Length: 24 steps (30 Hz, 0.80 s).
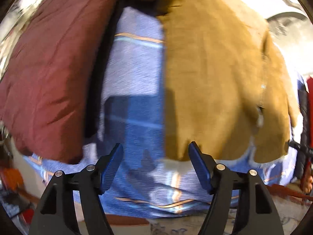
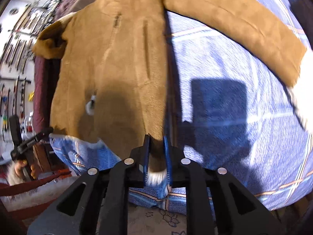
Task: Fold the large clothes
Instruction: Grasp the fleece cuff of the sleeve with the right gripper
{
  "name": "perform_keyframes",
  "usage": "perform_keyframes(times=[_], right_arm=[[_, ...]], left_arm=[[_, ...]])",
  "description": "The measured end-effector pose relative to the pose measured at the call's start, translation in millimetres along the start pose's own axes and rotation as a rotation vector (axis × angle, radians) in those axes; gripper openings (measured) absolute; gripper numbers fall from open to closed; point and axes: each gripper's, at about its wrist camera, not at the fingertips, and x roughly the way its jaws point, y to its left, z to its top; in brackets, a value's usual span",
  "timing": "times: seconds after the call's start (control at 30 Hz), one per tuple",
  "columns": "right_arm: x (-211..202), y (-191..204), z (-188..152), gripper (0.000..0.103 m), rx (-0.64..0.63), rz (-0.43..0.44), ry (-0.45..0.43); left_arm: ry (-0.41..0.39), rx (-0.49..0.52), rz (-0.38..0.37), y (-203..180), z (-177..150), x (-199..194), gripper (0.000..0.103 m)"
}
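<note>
A bed fills most of both views, covered by a blue checked bedspread (image 1: 135, 74) with pale and orange lines; a cluttered wall of hung items shows at the far left of the right wrist view, blurred; a maroon quilt (image 1: 45, 74) lies bunched along one side of the bed. The task's thing, a tan suede-like coat (image 2: 117, 62) with pale fleecy lining at its edges, lies spread flat on the bedspread, one sleeve (image 2: 234, 21) stretched out sideways from the body.

The right tool (image 2: 157, 156) is closed down narrow on the coat's hem, a tongue of tan cloth and white fleece pinched between its blue pads; the left tool (image 1: 155, 166) stands wide apart with nothing between its fingers, poised above the bedspread just beside the coat's lower edge. A person's hand (image 2: 25, 168) holding the other tool shows at the left edge of the right wrist view.

The coat looks thick and fairly heavy, soft but with enough body to hold a broad fold instead of crumpling; the napped outside should grip well against the pads, while the fleece edge may compress and slip. Hem corners, cuff and shoulder seams seem the surest places to take hold; a bite well in from the edge would likely be safer than one on the fleece alone.
</note>
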Motion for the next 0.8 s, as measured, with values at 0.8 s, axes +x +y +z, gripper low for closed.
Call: perform_keyframes(times=[0.8], right_arm=[[-45.6,-246.3,-73.8,0.047,1.239,0.316,-0.564]], left_arm=[[-0.050,0.233,-0.014,-110.2,34.0,-13.3,0.092]])
